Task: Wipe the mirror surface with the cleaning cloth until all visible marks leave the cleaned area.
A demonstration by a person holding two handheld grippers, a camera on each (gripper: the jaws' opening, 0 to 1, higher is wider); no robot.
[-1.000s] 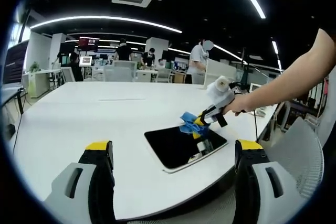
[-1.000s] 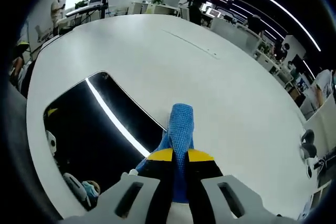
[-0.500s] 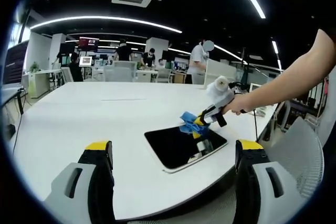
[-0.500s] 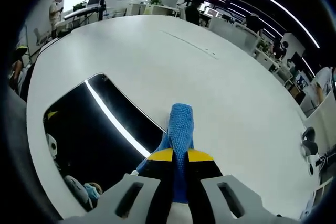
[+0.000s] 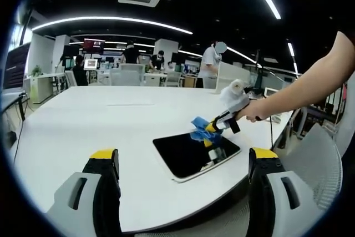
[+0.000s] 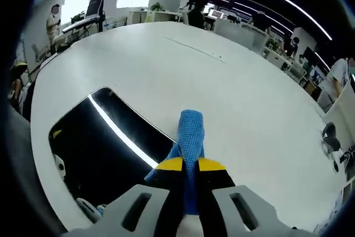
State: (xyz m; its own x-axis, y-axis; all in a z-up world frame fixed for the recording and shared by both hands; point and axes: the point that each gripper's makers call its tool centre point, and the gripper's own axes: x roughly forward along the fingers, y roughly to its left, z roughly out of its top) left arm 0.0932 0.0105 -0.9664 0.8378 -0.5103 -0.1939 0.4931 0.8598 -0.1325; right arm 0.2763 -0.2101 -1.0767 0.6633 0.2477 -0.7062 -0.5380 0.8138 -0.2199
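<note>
A dark rectangular mirror (image 5: 195,154) with a white rim lies flat on the white table (image 5: 83,120) near its front right edge. My right gripper (image 5: 211,127) reaches in from the right, held by a bare arm, and is shut on a blue cleaning cloth (image 5: 198,127) just above the mirror's far edge. From the right gripper view, the blue cloth (image 6: 190,137) sticks out between the closed yellow-tipped jaws of that gripper (image 6: 186,164), over the mirror's (image 6: 100,142) right edge. My left gripper (image 5: 183,162) hangs open in front of the table, holding nothing.
A grey chair (image 5: 316,165) stands at the right of the table. Desks, monitors and several people fill the office behind. The table's rounded front edge runs close under the mirror. Small items (image 6: 327,137) lie at the table's far right.
The right gripper with the cloth has lifted and tilted slightly; its view now shows more of the room. The left gripper has stayed still.
</note>
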